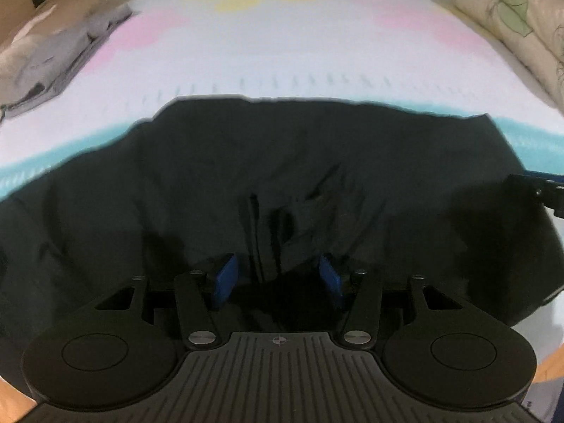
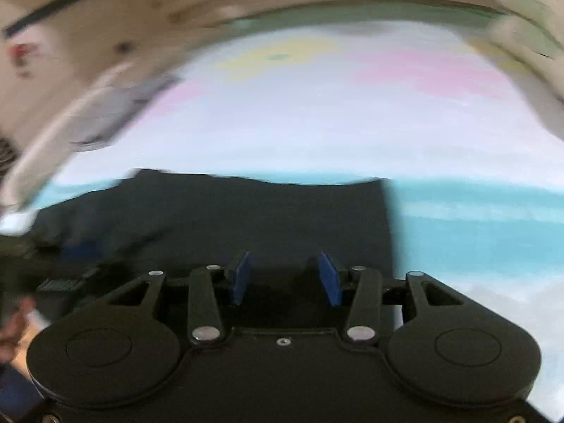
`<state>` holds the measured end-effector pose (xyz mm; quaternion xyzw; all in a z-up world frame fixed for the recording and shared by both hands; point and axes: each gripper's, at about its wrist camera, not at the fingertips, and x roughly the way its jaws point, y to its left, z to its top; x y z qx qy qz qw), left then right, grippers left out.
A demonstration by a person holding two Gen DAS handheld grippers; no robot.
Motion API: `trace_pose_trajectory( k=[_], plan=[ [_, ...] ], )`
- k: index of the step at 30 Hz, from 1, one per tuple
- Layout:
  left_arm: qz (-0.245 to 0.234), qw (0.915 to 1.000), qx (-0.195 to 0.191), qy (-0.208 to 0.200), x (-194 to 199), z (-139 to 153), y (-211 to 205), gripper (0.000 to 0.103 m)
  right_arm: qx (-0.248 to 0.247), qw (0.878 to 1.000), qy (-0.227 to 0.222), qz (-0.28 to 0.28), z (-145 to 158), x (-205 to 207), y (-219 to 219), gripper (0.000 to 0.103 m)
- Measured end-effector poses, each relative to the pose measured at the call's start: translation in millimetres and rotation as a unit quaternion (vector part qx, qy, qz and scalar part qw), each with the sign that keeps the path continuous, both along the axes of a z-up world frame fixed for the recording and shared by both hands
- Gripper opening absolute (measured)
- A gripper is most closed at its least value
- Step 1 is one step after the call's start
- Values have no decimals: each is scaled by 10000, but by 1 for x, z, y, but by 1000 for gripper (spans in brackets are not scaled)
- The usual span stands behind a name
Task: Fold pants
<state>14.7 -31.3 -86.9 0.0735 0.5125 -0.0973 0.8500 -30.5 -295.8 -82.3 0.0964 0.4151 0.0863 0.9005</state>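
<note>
Dark pants point(image 1: 282, 162) lie spread on a bed with a white, pink and teal sheet point(image 1: 282, 53). My left gripper point(image 1: 278, 276) is open just above the near part of the pants, its blue pads point(image 1: 225, 275) apart over a creased spot with a drawstring. The right gripper shows at the right edge of the left wrist view point(image 1: 543, 190). In the right wrist view the pants point(image 2: 246, 211) lie ahead and my right gripper point(image 2: 287, 276) is open above their near right part. The view is blurred. The left gripper shows dimly at the left point(image 2: 42, 275).
A grey folded garment point(image 1: 60, 56) lies at the far left of the bed. Patterned pillows point(image 1: 521, 24) are at the far right. A wooden bed frame point(image 2: 246, 3) runs along the far side. Wood floor point(image 1: 14, 398) shows near the bed's front edge.
</note>
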Motion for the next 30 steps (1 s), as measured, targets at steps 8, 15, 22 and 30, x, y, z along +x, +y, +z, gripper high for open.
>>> trace_pose_trajectory(
  k=[8,15,22,30],
  plan=[
    [211,9991,-198,-311,-16,24,15,51,-994,9948,181,-90,-7,-7,7,52],
    [945,9878,-37,-1238,-31,62,64,63,-673,9938,-784,399,37,-14,43,53],
    [1567,9811,67,-1134,-51,58,111,63,-476,9884,-591,1317,33,-14,103,53],
    [2170,9683,-31,-1234,-67,53,154,63,-671,9776,-444,1947,13,-3,153,57]
  ],
)
